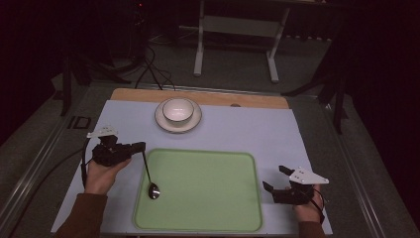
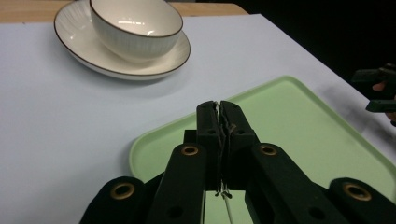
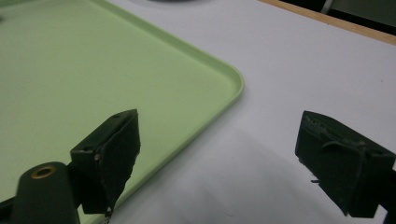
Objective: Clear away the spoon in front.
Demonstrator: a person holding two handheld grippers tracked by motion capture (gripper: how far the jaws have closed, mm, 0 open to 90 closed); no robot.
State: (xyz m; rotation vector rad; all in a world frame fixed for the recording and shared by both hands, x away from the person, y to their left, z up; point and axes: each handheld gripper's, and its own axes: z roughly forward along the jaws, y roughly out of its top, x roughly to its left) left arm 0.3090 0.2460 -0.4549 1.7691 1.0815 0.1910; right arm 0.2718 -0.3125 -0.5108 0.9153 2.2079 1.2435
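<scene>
Tongs first: the left black two-jaw gripper (image 1: 139,147) is clamped on the thin handle of a long metal spoon (image 1: 150,177), whose shaft slants down so that its bowl end sits at or just over the floor of the pale green rectangular plastic tray (image 1: 198,225), near the tray's left edge; in the left gripper view the jaws stand pressed together with only a sliver of metal between them. The right black two-jaw gripper (image 1: 275,181) hangs with its jaws well apart, holding nothing, just beside the tray's right rim. Taking the risks from the largest thing to the smallest: the light grey table mat (image 1: 247,126) looks smooth, so the tray could slide on it if the spoon drags or pushes sideways, and the idle right gripper is not steadying it. The white ribbed ceramic bowl (image 1: 177,109), standing on its white saucer (image 1: 163,123) well apart from the tray, could be knocked or tipped if the left hand swings the long spoon toward it carelessly. Smallest and, I judge, likeliest: the grip on so slim a handle near its end leaves the heavy spoon bowl free to pivot or slip out between the pads, clattering onto the tray or rolling off its low rim.
</scene>
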